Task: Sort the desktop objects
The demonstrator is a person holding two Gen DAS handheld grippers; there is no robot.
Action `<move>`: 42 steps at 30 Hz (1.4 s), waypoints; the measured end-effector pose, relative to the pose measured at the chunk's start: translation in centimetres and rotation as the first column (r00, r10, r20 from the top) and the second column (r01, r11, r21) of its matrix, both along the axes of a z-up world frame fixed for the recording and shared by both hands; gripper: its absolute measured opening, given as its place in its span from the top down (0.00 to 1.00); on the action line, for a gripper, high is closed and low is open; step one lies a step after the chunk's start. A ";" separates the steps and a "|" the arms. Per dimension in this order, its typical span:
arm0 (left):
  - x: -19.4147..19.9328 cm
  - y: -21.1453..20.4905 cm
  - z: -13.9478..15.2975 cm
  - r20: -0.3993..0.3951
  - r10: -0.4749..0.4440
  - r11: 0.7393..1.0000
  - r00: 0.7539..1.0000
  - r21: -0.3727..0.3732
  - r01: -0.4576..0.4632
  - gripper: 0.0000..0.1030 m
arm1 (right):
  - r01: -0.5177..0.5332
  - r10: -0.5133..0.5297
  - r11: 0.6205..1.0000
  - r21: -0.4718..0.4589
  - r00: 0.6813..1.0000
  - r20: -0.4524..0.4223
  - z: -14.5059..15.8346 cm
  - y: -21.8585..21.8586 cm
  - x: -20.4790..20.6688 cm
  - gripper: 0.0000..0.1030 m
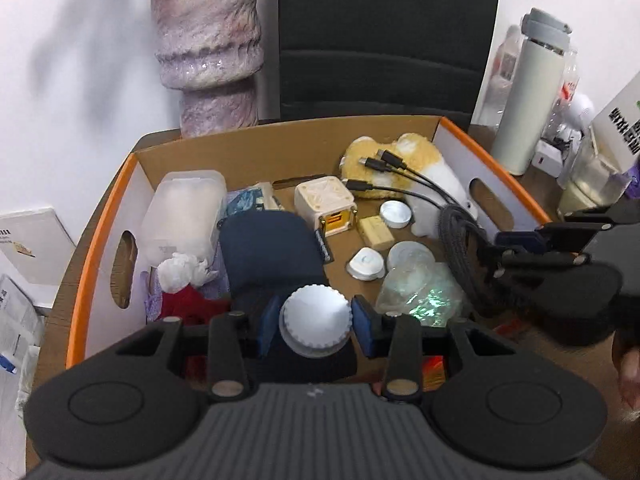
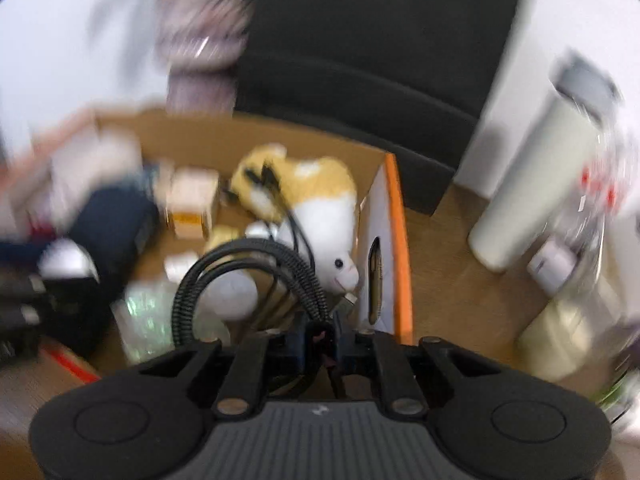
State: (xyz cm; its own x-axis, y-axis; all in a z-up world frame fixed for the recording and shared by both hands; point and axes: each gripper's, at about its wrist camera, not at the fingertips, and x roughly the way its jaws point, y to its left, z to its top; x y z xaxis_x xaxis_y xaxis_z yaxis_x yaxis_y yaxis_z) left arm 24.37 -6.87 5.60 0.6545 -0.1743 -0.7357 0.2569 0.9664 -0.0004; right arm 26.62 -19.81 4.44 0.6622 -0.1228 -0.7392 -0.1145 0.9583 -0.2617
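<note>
Wooden desk [image 2: 448, 276] beside box [image 2: 394, 248]

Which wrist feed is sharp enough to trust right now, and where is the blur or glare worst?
Left wrist view: sharp, white cap and cardboard box crisp, edges bowed by the fisheye, slight sheen on the vase. Right wrist view: motion-smeared, worst at the left edge; only the black cable near the claw reads clearly.

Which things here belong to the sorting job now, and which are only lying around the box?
In the job:
- left gripper, closed on a white ridged cap
- right gripper, closed on a coiled black cable
- cardboard box

Only lying about:
- white flask
- purple vase
- black chair
</note>
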 end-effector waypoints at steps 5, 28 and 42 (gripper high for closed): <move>-0.4 -0.8 1.1 -0.007 0.006 1.000 1.000 0.005 -0.006 0.51 | 0.072 -0.073 0.994 0.087 0.997 0.004 1.7 -0.4 -0.4 0.60; -7.8 2.6 7.9 0.019 0.140 0.990 0.990 -0.014 -0.140 0.04 | 0.014 -0.046 0.937 0.349 0.996 0.082 8.4 -2.6 -9.4 0.21; -14.8 7.6 2.3 0.068 0.226 0.972 0.972 -0.086 -0.220 0.02 | -0.029 -0.030 0.925 0.379 0.989 0.147 3.8 0.5 -16.0 0.15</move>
State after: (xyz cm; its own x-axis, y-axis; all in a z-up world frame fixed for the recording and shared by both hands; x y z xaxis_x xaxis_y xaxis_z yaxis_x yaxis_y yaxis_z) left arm 9.54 0.71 7.87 0.7370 -0.0720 -0.6720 0.0373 0.9971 -0.0659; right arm 10.62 -19.31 8.22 0.7673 0.1471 -0.6242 -0.1021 0.9889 0.1075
